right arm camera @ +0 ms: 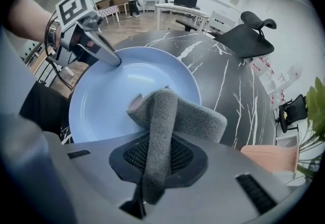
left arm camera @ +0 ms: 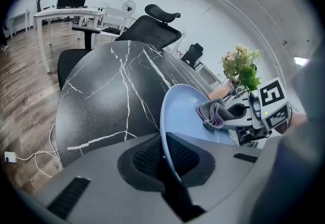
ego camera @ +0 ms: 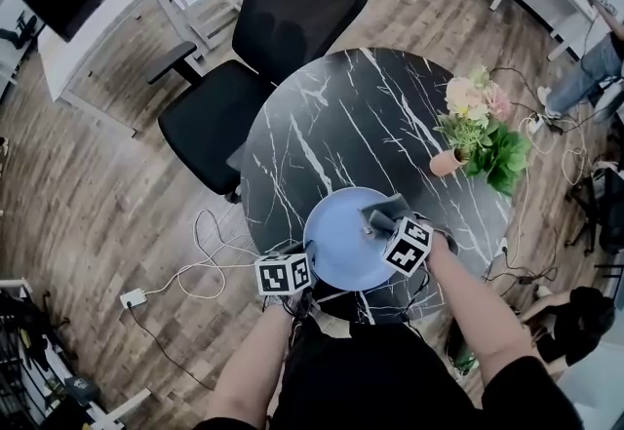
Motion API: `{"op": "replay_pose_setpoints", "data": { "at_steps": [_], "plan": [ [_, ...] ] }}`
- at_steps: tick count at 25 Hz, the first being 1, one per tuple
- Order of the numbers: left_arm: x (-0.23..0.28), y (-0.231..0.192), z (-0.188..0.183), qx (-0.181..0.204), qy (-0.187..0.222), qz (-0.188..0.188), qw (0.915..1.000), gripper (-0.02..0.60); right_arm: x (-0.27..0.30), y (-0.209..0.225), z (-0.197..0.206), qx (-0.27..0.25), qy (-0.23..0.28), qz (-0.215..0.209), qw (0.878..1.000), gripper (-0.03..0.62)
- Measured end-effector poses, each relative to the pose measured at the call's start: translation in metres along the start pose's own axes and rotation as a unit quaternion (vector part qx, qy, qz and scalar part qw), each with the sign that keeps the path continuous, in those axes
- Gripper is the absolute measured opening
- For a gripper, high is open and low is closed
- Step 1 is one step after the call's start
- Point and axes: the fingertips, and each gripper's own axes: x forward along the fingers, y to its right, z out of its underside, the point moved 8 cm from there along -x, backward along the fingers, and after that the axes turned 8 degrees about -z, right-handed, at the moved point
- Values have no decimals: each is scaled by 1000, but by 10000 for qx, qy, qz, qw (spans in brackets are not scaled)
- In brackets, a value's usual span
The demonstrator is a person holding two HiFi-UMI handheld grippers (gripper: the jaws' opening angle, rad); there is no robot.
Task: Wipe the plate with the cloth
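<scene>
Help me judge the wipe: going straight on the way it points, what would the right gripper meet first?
The blue plate: the right gripper points steeply down at it, the gray cloth in its jaws leading. Whether the cloth touches the plate is unclear.

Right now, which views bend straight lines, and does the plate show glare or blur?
Both gripper views are fisheye, with dark corners and bent lines; right gripper view: soft glare on the plate, cloth sharp; left gripper view: picture softens toward its edges; head view: even light.
</scene>
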Motion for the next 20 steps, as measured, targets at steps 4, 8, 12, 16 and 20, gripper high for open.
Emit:
{"op": "replay_pose_setpoints", "data": {
  "at_steps": [4, 8, 12, 16, 20],
  "plan": [
    [0, -1, 1, -63, 5, 21, 10000, 40, 2, 11, -12, 221, 139, 122, 9996, 58],
    [0, -1, 2, -74, -15, 42, 10000, 41, 5, 18, -24, 408, 245, 205, 9987, 58],
    [1, 0, 1, 7, -33, 64, 10000, 43, 9, 23, -42, 449, 278, 285, 9982, 58],
    [2, 1, 1, 3, 3, 108, 9999, 44, 13, 24, -63, 379, 352, 313, 9982, 58],
    [2, -1, 1, -22, -16, 61, 10000, 44, 18, 21, -80, 270, 421, 303, 9983, 58]
  ]
}}
